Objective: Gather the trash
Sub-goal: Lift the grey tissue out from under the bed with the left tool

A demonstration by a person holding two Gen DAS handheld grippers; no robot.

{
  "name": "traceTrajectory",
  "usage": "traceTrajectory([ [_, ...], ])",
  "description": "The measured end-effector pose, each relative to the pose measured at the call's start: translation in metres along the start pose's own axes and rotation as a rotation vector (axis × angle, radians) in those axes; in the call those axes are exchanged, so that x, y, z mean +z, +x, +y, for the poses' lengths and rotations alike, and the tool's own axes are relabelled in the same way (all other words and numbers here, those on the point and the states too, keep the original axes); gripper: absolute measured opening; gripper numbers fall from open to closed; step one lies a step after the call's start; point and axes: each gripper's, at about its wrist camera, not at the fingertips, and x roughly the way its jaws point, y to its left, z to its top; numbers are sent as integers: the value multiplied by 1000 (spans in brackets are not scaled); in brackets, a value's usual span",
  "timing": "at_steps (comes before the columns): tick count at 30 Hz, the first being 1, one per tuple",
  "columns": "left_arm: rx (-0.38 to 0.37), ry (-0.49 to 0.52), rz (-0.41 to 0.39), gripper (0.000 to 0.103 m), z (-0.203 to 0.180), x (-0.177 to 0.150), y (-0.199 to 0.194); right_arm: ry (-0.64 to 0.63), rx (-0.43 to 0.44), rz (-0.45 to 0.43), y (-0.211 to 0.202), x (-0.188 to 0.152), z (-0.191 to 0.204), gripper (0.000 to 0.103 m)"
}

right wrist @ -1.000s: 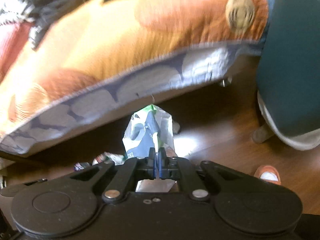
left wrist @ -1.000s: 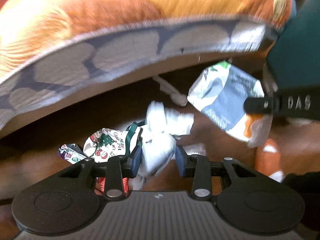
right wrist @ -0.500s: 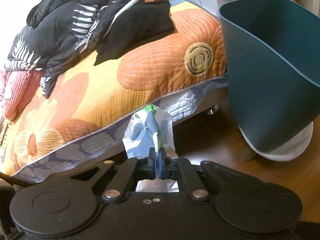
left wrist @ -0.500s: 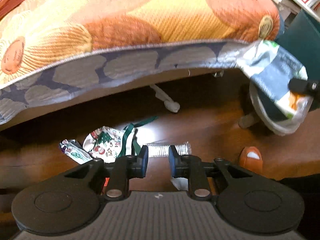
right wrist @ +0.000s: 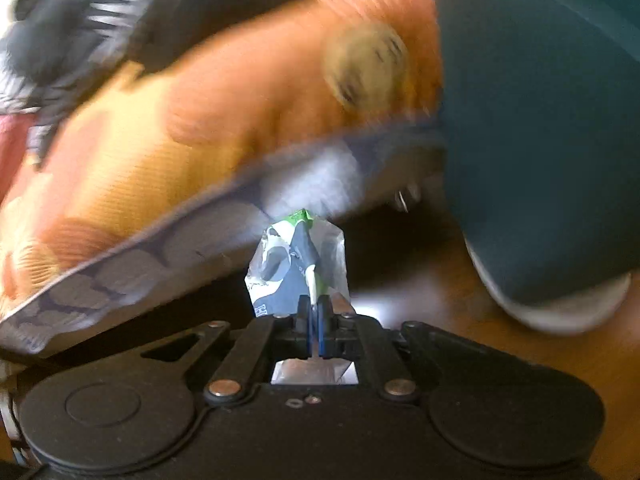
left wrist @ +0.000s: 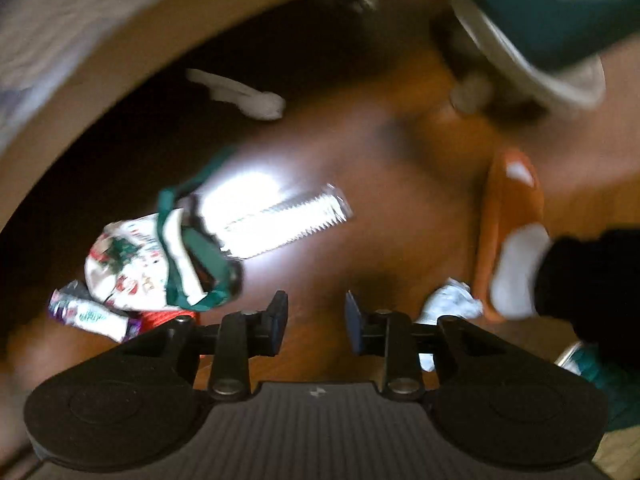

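My right gripper [right wrist: 314, 312] is shut on a blue, white and green snack wrapper [right wrist: 294, 264], held up near the dark teal bin [right wrist: 540, 120]. My left gripper [left wrist: 316, 316] is open and empty, low over the wooden floor. On the floor ahead of it lie a clear ridged plastic bottle [left wrist: 280, 218], a Christmas-print bag with green ribbon [left wrist: 140, 264] and a small purple and white wrapper [left wrist: 86, 314]. A crumpled white tissue [left wrist: 450, 304] lies just right of the left gripper. The teal bin also shows in the left wrist view [left wrist: 540, 12], top right.
A bed with an orange flowered quilt [right wrist: 180, 132] overhangs the floor; dark clothes [right wrist: 80, 20] lie on it. A foot in an orange slipper [left wrist: 512, 216] stands to the right. A white sock-like item [left wrist: 240, 94] lies under the bed edge.
The left gripper has dropped toward the floor and tilted down, its jaws wider. The white tissue it held a second ago is out of it. The right gripper keeps the wrapper and has moved slightly.
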Motion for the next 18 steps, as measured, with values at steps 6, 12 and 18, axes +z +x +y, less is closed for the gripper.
traceTrajectory([
  [6,-33,153,18,75,-31,-8,39,-39,34,46,18,-2,5,3],
  [12,-87,238,92,75,-57,-23,99,49,70,56,7,3,-7,3],
  [18,-157,280,179,75,-78,-35,153,136,85,110,20,8,-14,3],
])
